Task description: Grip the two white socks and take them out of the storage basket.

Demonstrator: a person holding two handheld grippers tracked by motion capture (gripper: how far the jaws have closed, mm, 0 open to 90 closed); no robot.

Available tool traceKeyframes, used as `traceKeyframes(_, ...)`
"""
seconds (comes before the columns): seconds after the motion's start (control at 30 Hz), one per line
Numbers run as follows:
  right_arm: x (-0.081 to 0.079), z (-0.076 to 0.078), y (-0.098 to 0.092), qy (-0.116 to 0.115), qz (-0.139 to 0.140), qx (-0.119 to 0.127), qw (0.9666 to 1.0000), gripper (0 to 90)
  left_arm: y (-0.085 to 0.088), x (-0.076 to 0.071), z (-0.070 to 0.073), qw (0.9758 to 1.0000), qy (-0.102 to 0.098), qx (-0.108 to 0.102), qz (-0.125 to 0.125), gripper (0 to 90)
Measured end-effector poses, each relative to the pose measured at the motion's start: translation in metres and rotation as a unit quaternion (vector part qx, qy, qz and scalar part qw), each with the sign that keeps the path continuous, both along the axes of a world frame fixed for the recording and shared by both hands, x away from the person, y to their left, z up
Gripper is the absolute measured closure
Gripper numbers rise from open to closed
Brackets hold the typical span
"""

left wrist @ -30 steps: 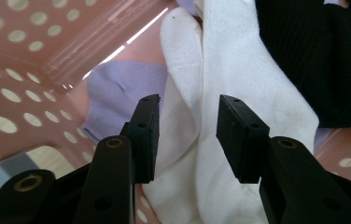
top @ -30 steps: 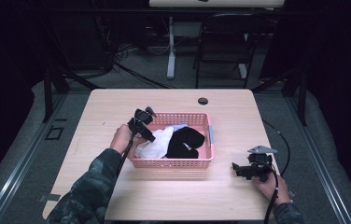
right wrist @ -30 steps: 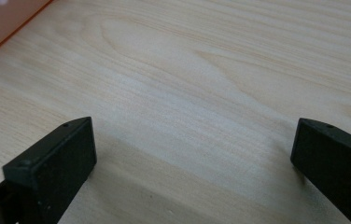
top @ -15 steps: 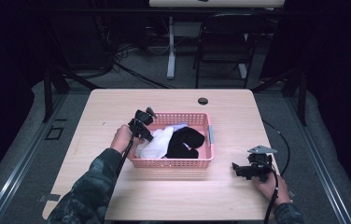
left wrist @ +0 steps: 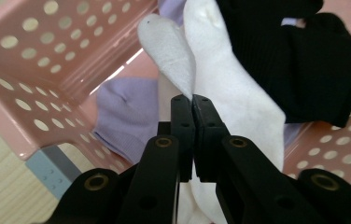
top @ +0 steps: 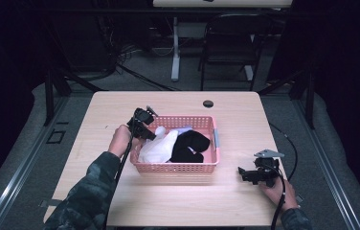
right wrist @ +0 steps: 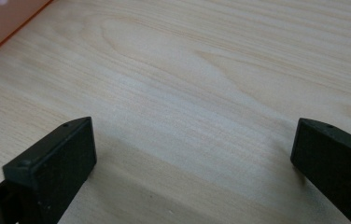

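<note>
The left gripper [left wrist: 192,99] has its jaws pressed together on a fold of the white sock [left wrist: 229,93], pinching the cloth so it can likely be drawn out of the pink basket [top: 195,167]. That sock lies at the basket's left end, over a lilac sock [left wrist: 129,109] and beside the black socks [top: 190,143]. The right gripper [top: 245,175] rests near the table's [top: 120,105] front right corner, jaws spread wide and empty, probably waiting.

Dim dark surroundings, table [top: 120,120] lit from above, soft shadows, close gripper views slightly blurred
</note>
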State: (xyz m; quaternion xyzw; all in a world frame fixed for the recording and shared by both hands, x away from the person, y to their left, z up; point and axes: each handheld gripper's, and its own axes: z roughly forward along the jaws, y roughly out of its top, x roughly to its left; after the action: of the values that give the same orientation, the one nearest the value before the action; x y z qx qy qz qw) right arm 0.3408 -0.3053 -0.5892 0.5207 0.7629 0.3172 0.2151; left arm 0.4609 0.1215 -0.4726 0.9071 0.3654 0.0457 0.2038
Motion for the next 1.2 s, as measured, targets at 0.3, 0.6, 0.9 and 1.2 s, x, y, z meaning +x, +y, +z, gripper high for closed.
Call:
traceKeyframes(0.3, 0.0, 0.0, 0.0, 0.0, 0.0, 0.0, 1.0, 0.0, 0.001, -0.006, 0.021, 0.9996, -0.026, -0.01, -0.01, 88.3)
traceKeyframes(0.6, 0.0, 0.0, 0.0, 0.0, 0.0, 0.0, 1.0, 0.0, 0.001, -0.012, 0.044, 0.9983, -0.051, -0.026, -0.015, 88.4)
traceKeyframes(0.9, 0.0, 0.0, 0.0, 0.0, 0.0, 0.0, 1.0, 0.0, 0.003, -0.015, 0.069, 0.9963, -0.075, -0.038, -0.015, 88.5)
traceKeyframes(1.2, 0.0, 0.0, 0.0, 0.0, 0.0, 0.0, 1.0, 0.0, 0.003, -0.017, 0.096, 0.9939, -0.096, -0.049, -0.022, 88.5)
